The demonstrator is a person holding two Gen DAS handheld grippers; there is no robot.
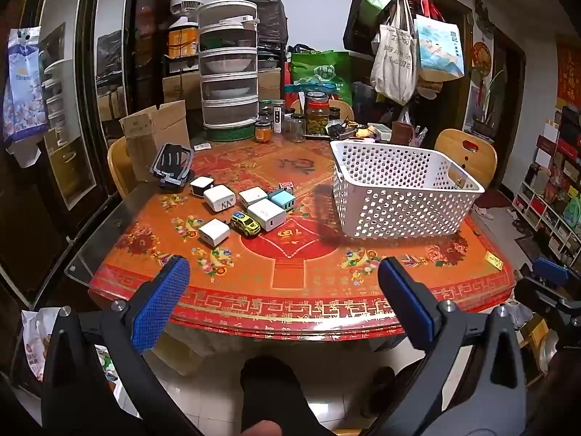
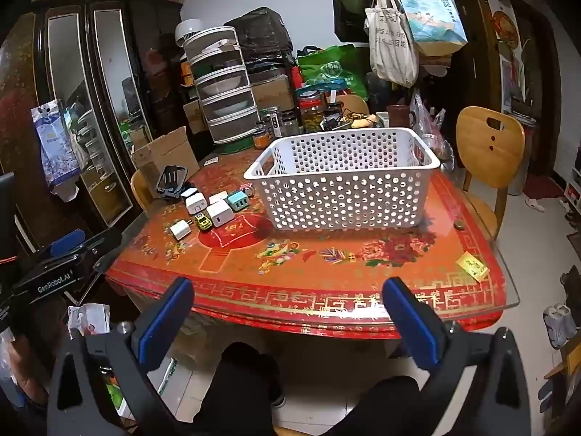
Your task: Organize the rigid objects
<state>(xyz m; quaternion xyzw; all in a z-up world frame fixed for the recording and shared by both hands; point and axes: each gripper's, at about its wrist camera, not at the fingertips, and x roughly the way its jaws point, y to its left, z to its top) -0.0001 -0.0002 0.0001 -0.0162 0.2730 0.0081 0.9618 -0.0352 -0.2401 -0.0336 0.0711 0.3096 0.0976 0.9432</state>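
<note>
Nearest the lens, the left tool (image 1: 283,301) has its blue pads spread wide with nothing between them, held short of the near edge of the worktop (image 1: 290,290). The right tool (image 2: 288,312) is likewise wide open and empty, just off the same edge.

The things to sort lie ahead and left of the left tool: several chargers (image 1: 219,198), white cubes with one pale blue (image 1: 283,200), packed close together, a yellow-green toy car (image 1: 245,223) touching one of them, and a small die (image 1: 286,185) behind. A dark phone case (image 1: 171,170) stands further left. The basket (image 1: 399,196), white and perforated, sits ahead and right of the left tool, directly ahead of the right one, and looks empty.

Nothing seems sorted yet. A sensible start is probably the lone charger (image 1: 214,231) nearest the left tool, since it stands apart from the others: close the pads on its flat sides, not its corners, lift it, and lower it over the basket rim.
</note>
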